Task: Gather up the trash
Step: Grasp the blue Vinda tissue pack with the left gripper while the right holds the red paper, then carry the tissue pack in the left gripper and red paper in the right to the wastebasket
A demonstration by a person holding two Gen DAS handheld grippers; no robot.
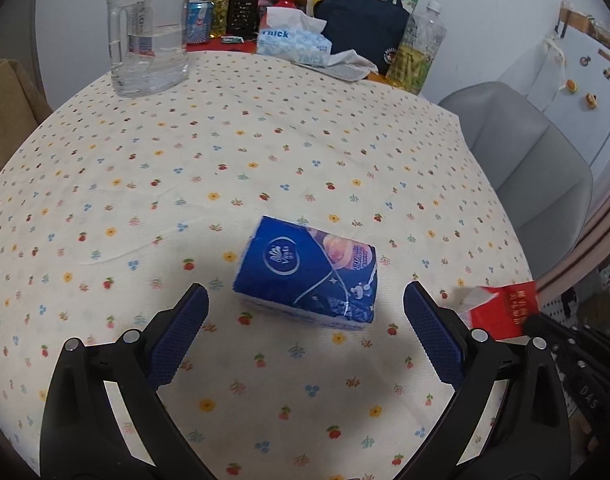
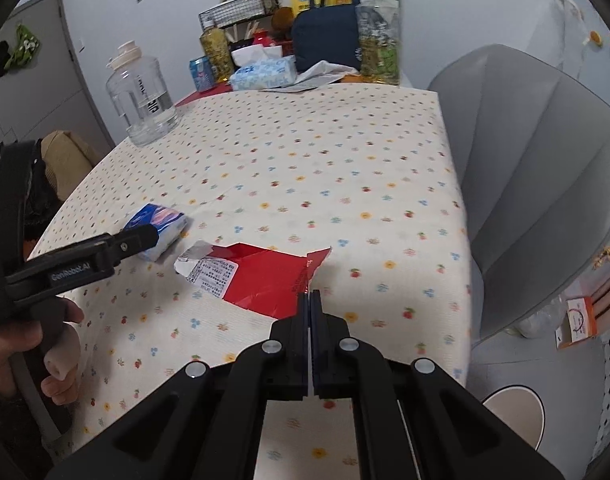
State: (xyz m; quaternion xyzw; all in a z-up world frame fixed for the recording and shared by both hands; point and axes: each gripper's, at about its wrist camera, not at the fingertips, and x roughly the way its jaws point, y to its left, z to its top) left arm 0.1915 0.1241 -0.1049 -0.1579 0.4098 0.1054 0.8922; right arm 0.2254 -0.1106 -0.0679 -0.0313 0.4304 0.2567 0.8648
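Observation:
A blue tissue pack [image 1: 307, 276] lies on the flowered tablecloth [image 1: 265, 152]. My left gripper [image 1: 305, 300] is open, its jaws either side of the pack's near end, not touching it. The pack also shows in the right wrist view [image 2: 161, 230], partly behind the left gripper's finger [image 2: 139, 240]. My right gripper [image 2: 309, 296] is shut on the near corner of a torn red wrapper [image 2: 265, 276], which it holds over the table. The wrapper shows at the right edge of the left wrist view [image 1: 501, 312].
At the table's far end stand a clear water jug [image 1: 147, 32], a tissue box [image 1: 293, 38], a dark blue bag [image 1: 365, 20], bottles [image 1: 419, 48] and jars. A grey chair [image 2: 545, 184] stands to the right. A white bin [image 2: 517, 412] is on the floor below.

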